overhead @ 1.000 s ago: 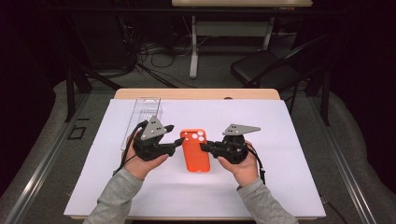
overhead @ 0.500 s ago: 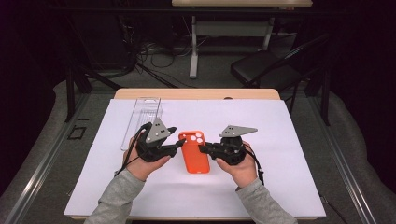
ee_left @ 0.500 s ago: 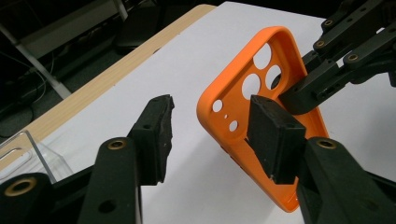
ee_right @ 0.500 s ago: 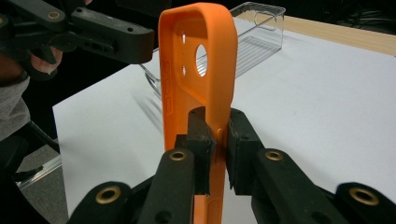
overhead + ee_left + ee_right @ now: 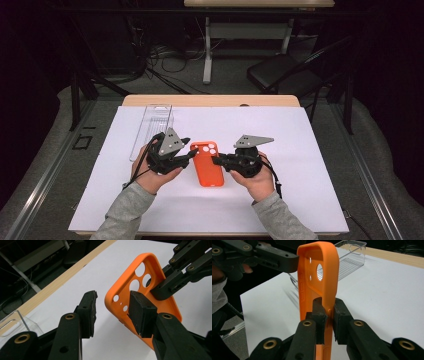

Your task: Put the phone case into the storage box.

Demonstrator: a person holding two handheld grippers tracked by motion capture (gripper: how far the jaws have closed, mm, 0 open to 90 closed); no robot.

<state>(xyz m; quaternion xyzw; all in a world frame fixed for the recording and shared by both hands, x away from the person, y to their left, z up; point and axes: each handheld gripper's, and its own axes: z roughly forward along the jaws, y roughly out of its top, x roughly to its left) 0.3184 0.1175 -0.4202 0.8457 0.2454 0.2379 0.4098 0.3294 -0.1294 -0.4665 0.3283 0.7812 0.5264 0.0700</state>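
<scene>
1. The orange case (image 5: pixel 208 164) sits near the middle of the white-covered bench (image 5: pixel 310 150), between the two grippers.
2. The right gripper (image 5: pixel 218 159) comes in from 3 o'clock; in the right gripper view its jaws are clenched on the case's side wall (image 5: pixel 325 290), one pad inside, one outside.
3. The left gripper (image 5: pixel 192 154) comes in from 9 o'clock; its jaws have just been closing. In the left gripper view they straddle the case's camera-hole end (image 5: pixel 140 287), one pad over the inner face, the other clear of the edge, so nothing is grasped yet.
4. A clear box (image 5: pixel 152 125) lies at 10 o'clock from the case, well apart.
</scene>
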